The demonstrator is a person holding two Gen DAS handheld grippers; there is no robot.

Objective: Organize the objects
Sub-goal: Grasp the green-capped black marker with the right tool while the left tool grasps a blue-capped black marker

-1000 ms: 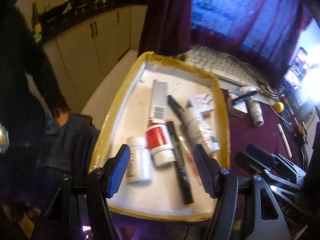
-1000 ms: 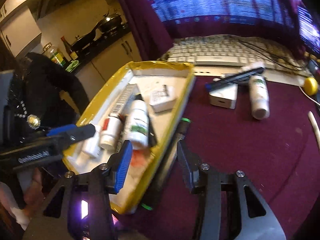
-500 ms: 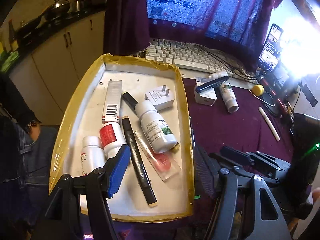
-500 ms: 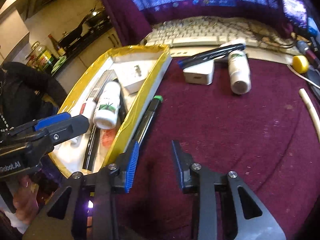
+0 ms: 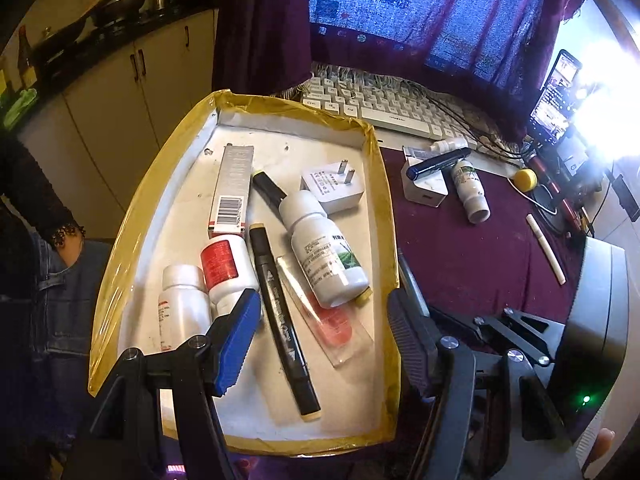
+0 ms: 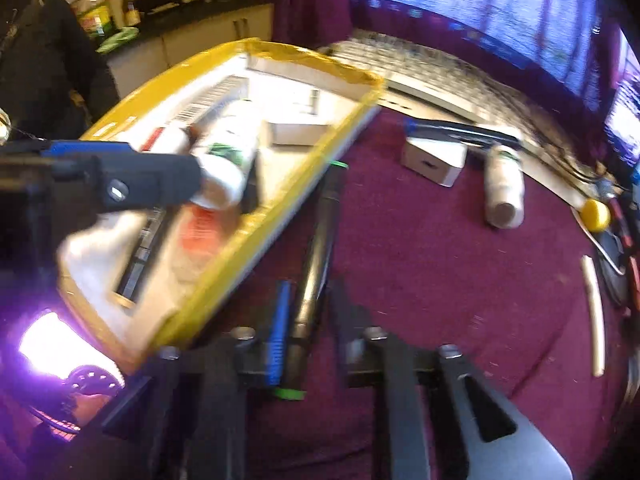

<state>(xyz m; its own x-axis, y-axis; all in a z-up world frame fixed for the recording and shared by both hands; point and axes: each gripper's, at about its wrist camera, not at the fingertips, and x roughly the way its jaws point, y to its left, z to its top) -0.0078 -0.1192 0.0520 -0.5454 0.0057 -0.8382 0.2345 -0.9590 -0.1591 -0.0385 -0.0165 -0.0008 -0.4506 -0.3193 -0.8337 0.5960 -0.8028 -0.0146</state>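
Maroon cloth [image 6: 420, 248] covers the desk, and on it stands the yellow-edged tray [image 5: 382, 200], my landmark. Just beside the tray's right wall lies a black marker with green ends [image 6: 320, 240]; my right tongs [image 6: 310, 320] have just been closing, and now pinch that marker near its lower end. My left tongs [image 5: 320, 336] hang wide apart above the tray's near end, holding nothing, over another black marker [image 5: 280, 312] and white bottles [image 5: 324, 256] lying inside.
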